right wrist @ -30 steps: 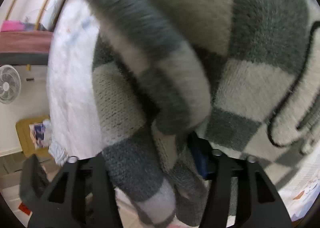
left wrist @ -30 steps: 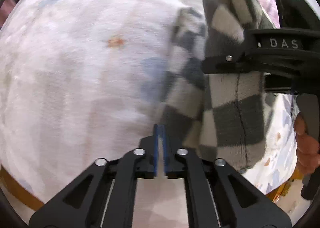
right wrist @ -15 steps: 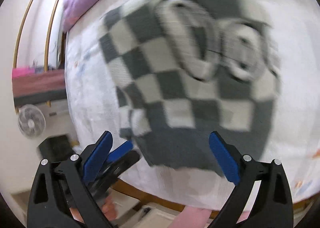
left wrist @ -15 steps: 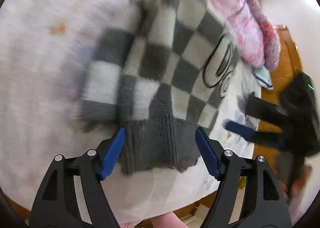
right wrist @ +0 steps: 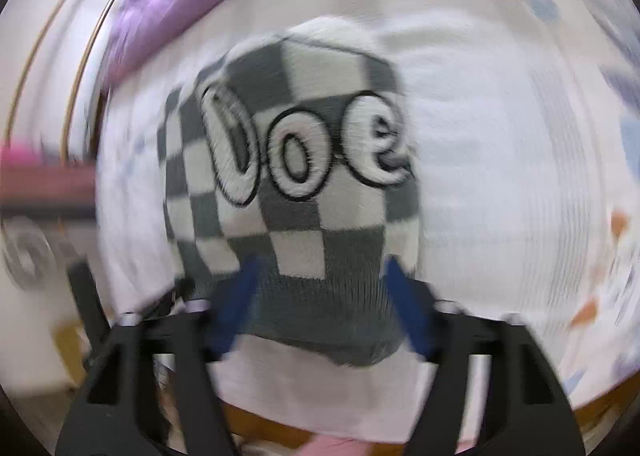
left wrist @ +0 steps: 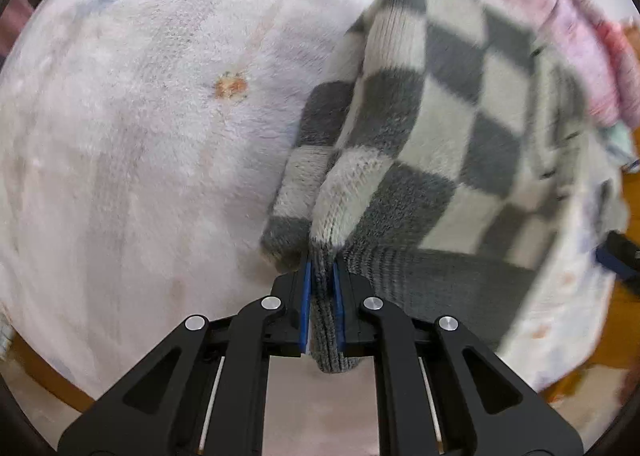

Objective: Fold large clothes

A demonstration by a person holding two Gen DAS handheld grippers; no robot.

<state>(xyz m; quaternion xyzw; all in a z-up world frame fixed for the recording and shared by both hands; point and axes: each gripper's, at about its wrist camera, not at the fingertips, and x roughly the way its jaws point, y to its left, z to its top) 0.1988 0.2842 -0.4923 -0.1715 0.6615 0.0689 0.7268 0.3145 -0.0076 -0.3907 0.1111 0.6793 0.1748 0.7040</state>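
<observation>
The sweater (left wrist: 452, 144), a grey-and-white checked knit with raised white letters on it, lay on the bed (left wrist: 132, 160), on the fleecy white blanket (right wrist: 500, 160) with its small orange and blue prints. Seen from your left wrist, the sweater sat toward the right of the blanket, with one checked fold doubled beneath the top layer at its left edge. Its grey ribbed hem (left wrist: 432, 276) ran along the near side.

Your left tool (left wrist: 320, 276) was clamped on that hem: the blue pads (left wrist: 306, 296) pressed a bunched strip of ribbing between them, and the knit rose in a ridge from the grip.

Your right tool (right wrist: 320, 288) straddled the hem at the sweater's near edge, its jaws closing, the grey ribbing between the blue pads (right wrist: 236, 304). That view was blurred, and the pads did not look to be pressing the knit.

Pink and purple bedding (left wrist: 576, 32) was heaped along the far side of the bed, beyond the sweater. An orange-brown wooden edge (left wrist: 624, 320) showed past the blanket's rim.
</observation>
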